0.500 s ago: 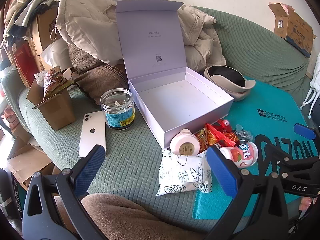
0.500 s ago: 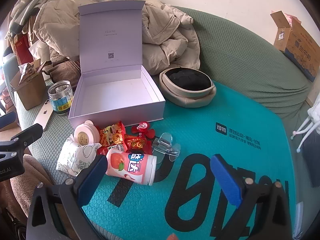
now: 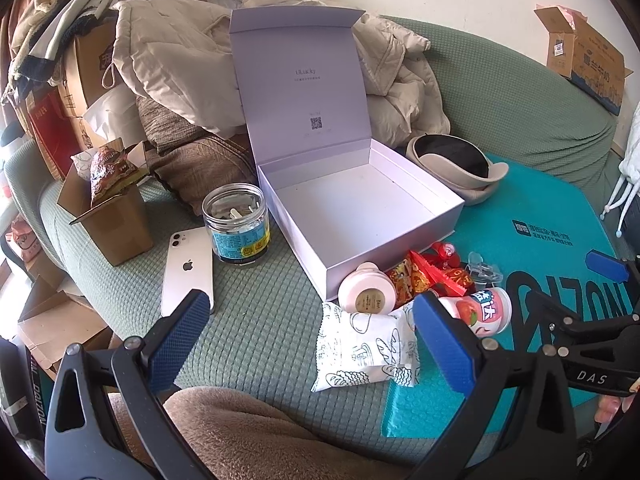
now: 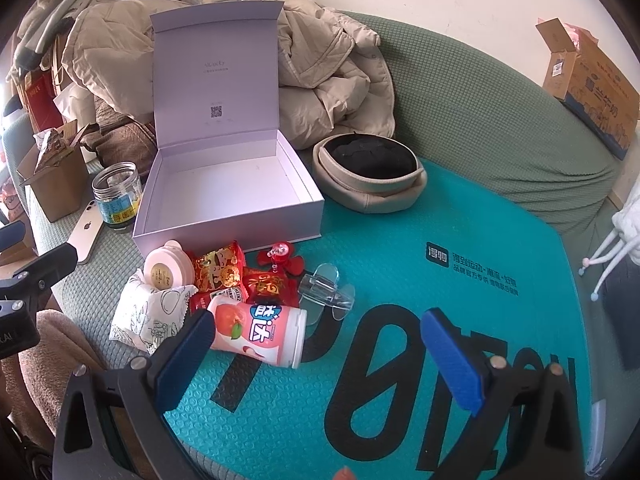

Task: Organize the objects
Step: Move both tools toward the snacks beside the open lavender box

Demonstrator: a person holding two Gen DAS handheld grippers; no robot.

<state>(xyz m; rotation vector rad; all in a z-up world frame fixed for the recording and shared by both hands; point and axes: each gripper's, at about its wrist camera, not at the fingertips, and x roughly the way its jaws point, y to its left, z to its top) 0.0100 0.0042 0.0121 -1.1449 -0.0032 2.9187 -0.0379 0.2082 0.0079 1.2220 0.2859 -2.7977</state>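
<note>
Left wrist view: the left gripper hangs with jaws spread wide, nothing between them, above the sofa. The box sits with its lid up, snacks heaped at its front corner.

Right wrist view: the right gripper is also released and empty over the mat; the bottle lies beside its left finger.

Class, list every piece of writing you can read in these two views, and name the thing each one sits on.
"DAS": white letters on the right claw's black frame.
"益达": pink peach bottle.
"得物": square logo on the teal mat; the white line beside it is too blurred.
Large black letters on the mat: cut off, unreadable.
Open lilac box: faint lid wording and QR code, too small.
Jar label: too small.
Carton: blurred.
</note>
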